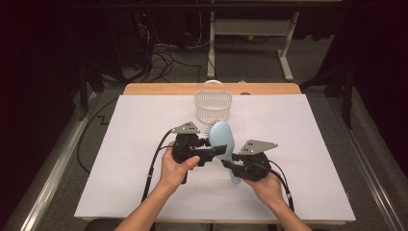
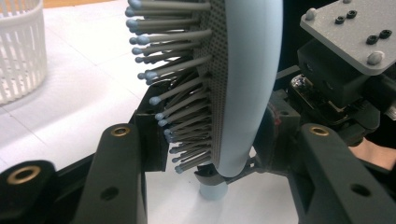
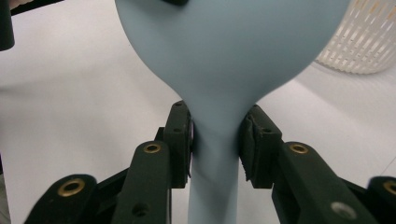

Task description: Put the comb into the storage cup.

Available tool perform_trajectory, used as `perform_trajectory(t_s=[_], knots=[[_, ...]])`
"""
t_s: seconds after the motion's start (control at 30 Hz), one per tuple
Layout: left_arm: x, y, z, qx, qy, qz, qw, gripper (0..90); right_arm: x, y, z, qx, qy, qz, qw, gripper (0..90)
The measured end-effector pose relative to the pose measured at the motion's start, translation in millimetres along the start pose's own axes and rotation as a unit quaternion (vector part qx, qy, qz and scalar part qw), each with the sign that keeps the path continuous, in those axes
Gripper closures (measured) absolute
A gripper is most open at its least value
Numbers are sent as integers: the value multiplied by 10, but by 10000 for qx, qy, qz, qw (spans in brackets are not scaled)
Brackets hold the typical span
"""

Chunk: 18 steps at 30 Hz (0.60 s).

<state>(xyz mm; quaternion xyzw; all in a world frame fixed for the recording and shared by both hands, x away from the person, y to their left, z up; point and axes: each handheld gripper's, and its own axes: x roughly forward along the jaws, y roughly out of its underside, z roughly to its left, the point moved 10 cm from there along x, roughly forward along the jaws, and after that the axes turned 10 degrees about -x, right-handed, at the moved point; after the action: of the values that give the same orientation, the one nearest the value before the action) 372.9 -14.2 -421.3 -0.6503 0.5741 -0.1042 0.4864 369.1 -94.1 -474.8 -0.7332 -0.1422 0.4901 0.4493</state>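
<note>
Hairbrush (image 1: pixel 223 139), pale blue, oval head, grey bristles

One blue hairbrush (image 1: pixel 223 139), one white basket (image 1: pixel 213 102) and two grippers, left (image 1: pixel 211 153) and right (image 1: pixel 230 162).

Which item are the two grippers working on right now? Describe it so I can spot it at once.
On the white table sheet, just in front of the white slatted basket, both grippers meet. Between them is a light blue hairbrush, paddle-shaped with grey bristles; it is the only coloured thing there.
</note>
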Motion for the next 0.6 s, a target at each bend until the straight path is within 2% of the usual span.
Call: perform_trajectory(t_s=[0.2,0.47,0.6], knots=[[-87,-41,45,-15,-60,-98,9999,537,-6,2,-12,109,-83,-72,9999,639],[-176,-78,97,-26,-167,-195,9997,536,-3,-4,-3,138,-120,-141,9997,555],[-222,-114,131,-104,-230,-296,9992,536,1,-20,7,275,-309,-316,9986,514]])
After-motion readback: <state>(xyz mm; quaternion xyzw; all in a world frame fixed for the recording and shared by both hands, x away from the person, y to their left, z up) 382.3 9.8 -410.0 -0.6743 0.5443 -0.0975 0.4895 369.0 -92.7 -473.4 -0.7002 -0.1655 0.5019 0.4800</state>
